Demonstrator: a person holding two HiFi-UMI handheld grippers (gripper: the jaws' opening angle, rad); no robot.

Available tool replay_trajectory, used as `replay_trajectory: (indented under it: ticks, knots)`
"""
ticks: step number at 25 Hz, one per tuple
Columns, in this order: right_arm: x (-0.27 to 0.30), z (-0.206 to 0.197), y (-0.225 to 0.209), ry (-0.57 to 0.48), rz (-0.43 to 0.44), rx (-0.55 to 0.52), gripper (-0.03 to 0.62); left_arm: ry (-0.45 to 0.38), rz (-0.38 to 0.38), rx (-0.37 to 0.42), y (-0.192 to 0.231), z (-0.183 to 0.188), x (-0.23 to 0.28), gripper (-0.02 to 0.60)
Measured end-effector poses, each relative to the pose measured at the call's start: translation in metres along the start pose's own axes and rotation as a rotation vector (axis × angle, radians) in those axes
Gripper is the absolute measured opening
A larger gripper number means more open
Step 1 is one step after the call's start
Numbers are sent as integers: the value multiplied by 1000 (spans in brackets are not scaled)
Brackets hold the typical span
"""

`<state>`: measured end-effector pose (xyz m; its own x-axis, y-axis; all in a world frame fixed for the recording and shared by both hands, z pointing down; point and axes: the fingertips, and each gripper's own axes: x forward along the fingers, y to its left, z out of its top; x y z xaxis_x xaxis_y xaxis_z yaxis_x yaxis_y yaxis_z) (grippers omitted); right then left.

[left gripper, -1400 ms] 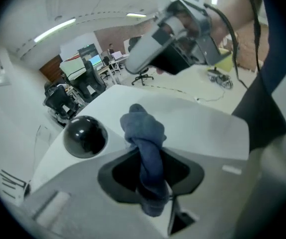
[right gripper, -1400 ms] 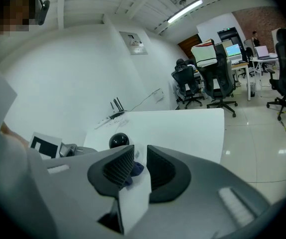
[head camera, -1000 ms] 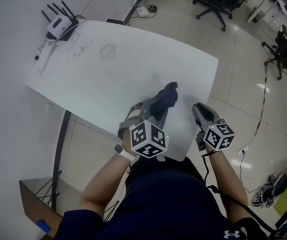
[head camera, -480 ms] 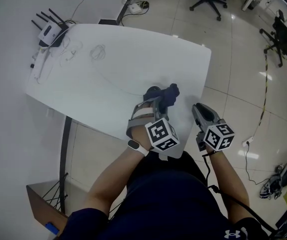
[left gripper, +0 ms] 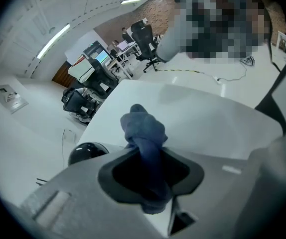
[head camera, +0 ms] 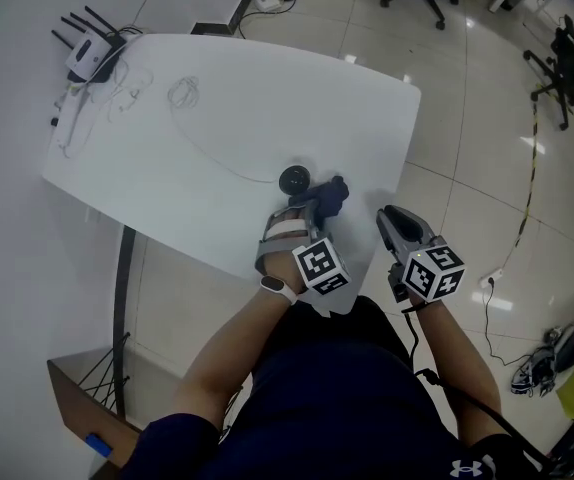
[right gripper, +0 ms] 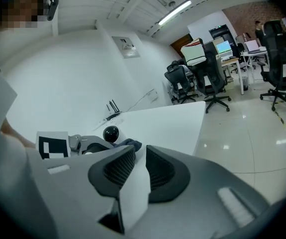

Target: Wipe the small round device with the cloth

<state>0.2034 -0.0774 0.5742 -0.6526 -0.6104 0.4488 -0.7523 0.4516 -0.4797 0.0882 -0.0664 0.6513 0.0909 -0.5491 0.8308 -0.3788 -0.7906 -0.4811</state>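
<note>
Head view: a dark blue cloth (head camera: 333, 194) is clenched in the left tool (head camera: 317, 206), just beside the small round device (head camera: 294, 179) on the worktop (head camera: 217, 98); contact cannot be told. The approach is judged to be in hand. Next, the cloth must be pressed onto the device and rubbed. The right tool (head camera: 391, 218) is held empty, jaws narrowly apart.

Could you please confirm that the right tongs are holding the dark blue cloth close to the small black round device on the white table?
Not quite: the left tongs hold the dark blue cloth, as the left gripper view shows; the right tongs have nothing between them. The cloth is indeed close to the small black round device on the white table.
</note>
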Motion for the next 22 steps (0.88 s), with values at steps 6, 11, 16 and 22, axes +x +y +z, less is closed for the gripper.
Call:
replay_trajectory:
  ticks: [6,11,16,22]
  knots:
    - [6,1,6,22,24,-25,75,-16,-63,-110,-10,-4,13,104]
    - [13,11,19,10,41,-42,75,-164,-299,-398,-13,12,-15,104]
    - [17,28,32,-30,30,-43,75,-362,-301,-621,42,16,-88,104]
    - [22,27,47,-46,27,-27,72,-348,43,-427,127,-4,-124,104]
